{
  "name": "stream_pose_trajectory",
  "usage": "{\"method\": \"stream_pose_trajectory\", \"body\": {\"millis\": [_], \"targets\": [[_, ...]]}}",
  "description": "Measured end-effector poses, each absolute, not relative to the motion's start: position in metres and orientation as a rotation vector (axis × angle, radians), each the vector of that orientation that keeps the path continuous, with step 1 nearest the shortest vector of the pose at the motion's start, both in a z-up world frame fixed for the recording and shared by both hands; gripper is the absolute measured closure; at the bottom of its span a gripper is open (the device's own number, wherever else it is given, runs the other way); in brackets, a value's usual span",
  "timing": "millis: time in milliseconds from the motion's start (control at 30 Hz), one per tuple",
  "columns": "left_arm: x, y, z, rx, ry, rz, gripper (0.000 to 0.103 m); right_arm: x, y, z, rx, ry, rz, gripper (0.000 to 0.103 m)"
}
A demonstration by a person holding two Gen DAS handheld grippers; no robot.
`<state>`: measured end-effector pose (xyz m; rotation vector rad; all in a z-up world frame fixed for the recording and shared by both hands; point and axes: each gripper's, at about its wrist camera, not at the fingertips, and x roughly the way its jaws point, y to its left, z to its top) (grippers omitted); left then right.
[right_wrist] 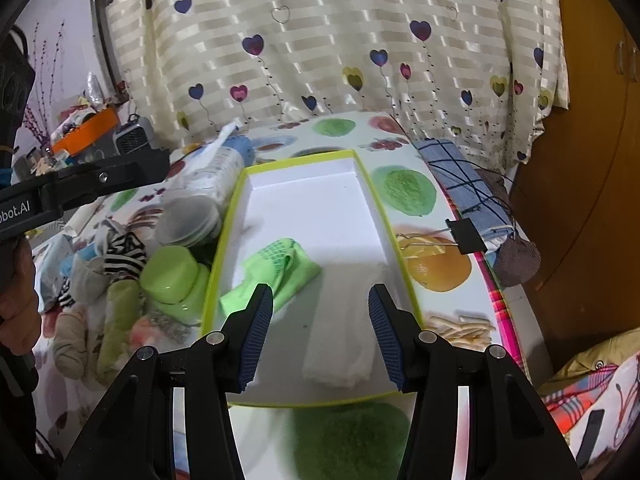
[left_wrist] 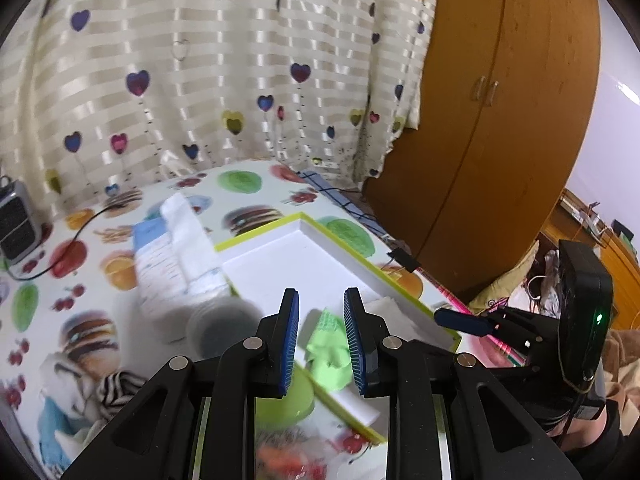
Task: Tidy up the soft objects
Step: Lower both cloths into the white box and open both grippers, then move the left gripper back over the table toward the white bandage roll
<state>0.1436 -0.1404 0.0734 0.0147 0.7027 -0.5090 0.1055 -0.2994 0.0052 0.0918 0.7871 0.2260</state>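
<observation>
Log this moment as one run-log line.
left gripper: open, empty | right gripper: open, empty | tray: green cloth, white cloth inside | striped sock: outside tray

One tray [right_wrist: 372, 188] with a yellow-green rim is counted straight ahead of the right gripper [right_wrist: 320, 336]. Two cloths are counted inside it: one green cloth [right_wrist: 276, 268] near the gripper's left finger and one white cloth [right_wrist: 344, 344] between the fingers. To the left of the gripper, one green cup [right_wrist: 170, 276], one large bottle [right_wrist: 212, 184] lying on its side and one striped sock [right_wrist: 124, 258] are counted. One binder clip [right_wrist: 468, 234] is counted to the right.
</observation>
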Motion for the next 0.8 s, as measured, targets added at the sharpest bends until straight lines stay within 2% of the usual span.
{"method": "stream_pose_trajectory", "body": {"millis": [800], "targets": [[0.073, -0.085, 0.051, -0.039, 0.741, -0.357, 0.081, 0.053, -0.24, 0.032, 0.008, 0.726, 0.389, 0.052]]}}
